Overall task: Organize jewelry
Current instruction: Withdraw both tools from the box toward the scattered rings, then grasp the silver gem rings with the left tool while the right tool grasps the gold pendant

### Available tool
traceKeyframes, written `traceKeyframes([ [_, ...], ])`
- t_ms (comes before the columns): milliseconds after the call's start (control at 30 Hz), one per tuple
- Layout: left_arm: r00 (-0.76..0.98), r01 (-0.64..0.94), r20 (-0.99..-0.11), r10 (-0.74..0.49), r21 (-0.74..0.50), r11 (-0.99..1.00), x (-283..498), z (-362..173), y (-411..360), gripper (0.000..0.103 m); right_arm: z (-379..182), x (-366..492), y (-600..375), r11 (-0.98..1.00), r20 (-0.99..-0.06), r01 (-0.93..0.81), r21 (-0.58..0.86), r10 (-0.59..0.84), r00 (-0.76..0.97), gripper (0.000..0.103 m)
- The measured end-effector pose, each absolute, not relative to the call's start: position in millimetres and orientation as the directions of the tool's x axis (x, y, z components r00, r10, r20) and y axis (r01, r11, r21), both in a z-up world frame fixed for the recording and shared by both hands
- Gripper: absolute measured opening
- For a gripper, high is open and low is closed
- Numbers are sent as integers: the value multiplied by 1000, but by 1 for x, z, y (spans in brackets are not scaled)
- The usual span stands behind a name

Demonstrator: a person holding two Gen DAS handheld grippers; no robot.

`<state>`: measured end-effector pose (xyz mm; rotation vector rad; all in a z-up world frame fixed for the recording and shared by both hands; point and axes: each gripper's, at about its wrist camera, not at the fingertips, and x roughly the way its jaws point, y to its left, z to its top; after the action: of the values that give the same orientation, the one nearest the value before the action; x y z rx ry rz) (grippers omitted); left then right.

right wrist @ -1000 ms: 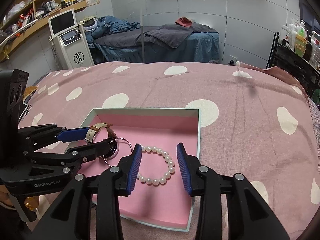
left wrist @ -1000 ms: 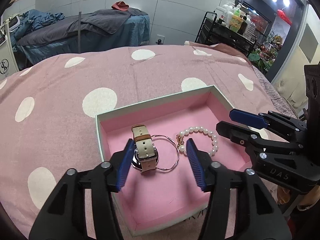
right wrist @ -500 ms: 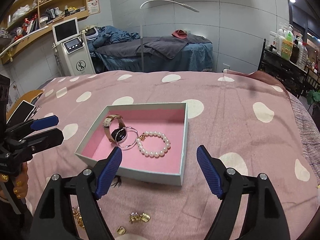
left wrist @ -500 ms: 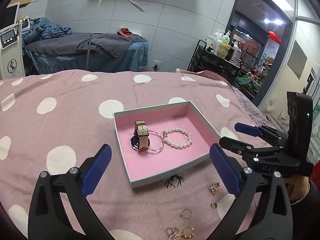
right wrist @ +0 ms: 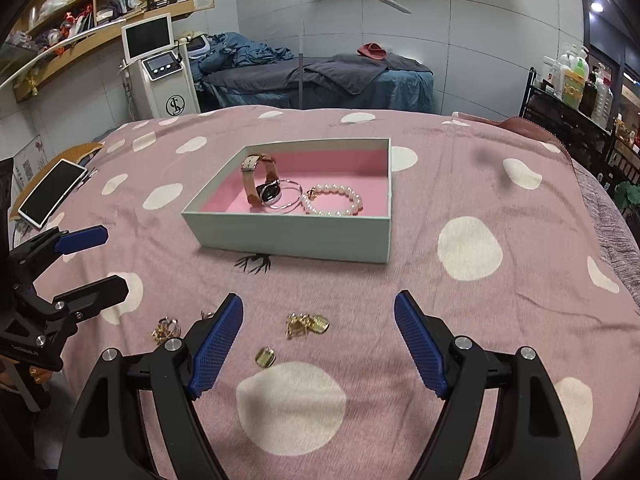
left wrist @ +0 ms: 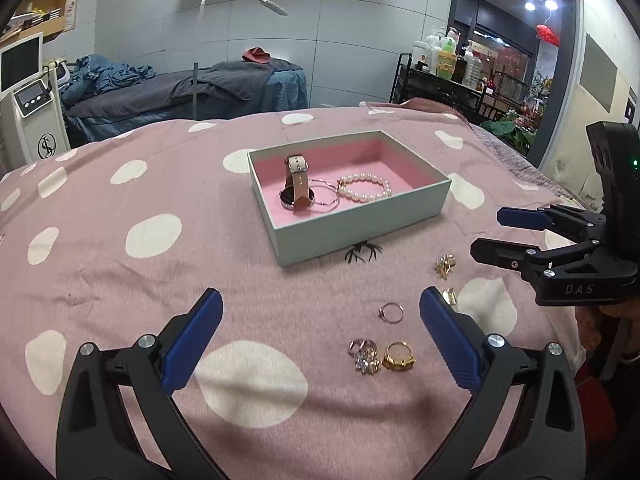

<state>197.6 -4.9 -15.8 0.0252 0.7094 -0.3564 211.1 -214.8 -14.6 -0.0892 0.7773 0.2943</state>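
A pale green box (left wrist: 360, 224) (right wrist: 288, 236) with a pink lining sits on the spotted pink cloth. Inside lie a watch (left wrist: 297, 188) (right wrist: 260, 184), a thin silver bangle (left wrist: 326, 197) (right wrist: 289, 196) and a pearl bracelet (left wrist: 366, 188) (right wrist: 334, 200). Loose rings and gold pieces lie on the cloth in front of the box: a thin ring (left wrist: 391, 313), a gold ring (left wrist: 399, 356), a sparkly cluster (left wrist: 364, 354), gold earrings (left wrist: 445, 266) (right wrist: 306, 324) and a small gold piece (right wrist: 265, 358). My left gripper (left wrist: 320, 324) is open and empty above the cloth. My right gripper (right wrist: 319, 332) is open and empty.
A black spider-shaped piece (left wrist: 362, 251) (right wrist: 256, 262) lies against the box's front wall. A phone (right wrist: 52, 192) lies at the left edge of the bed. A treatment bed (right wrist: 320, 76), a machine (right wrist: 160, 68) and a bottle cart (left wrist: 444, 72) stand behind.
Both grippers have pulled back out of the box towards me and opened wide. The loose rings and gold pieces on the cloth have come into view.
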Motion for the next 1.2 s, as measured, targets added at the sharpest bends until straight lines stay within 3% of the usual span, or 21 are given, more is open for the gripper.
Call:
traceKeyframes([
  [200, 688, 311, -666, -288, -88, 946, 184, -35, -9, 97, -26, 195, -208, 949, -707, -314, 33, 245, 664, 76],
  [467, 700, 297, -661, -270, -74, 952, 166, -44, -11, 95, -40, 179, -202, 936, -720, -352, -3, 243, 651, 61],
  [633, 691, 309, -664, -286, -88, 947, 162, -49, -13, 67, -45, 174, -197, 929, -720, -369, -2, 255, 645, 53],
  [733, 676, 321, -679, -287, -79, 944, 164, -53, -18, 56, -48, 175, -196, 932, -725, -362, 6, 254, 641, 50],
  [1200, 678, 367, -686, -264, 5, 930, 178, -53, -37, 35, -52, 181, -186, 932, -726, -361, -33, 226, 649, 37],
])
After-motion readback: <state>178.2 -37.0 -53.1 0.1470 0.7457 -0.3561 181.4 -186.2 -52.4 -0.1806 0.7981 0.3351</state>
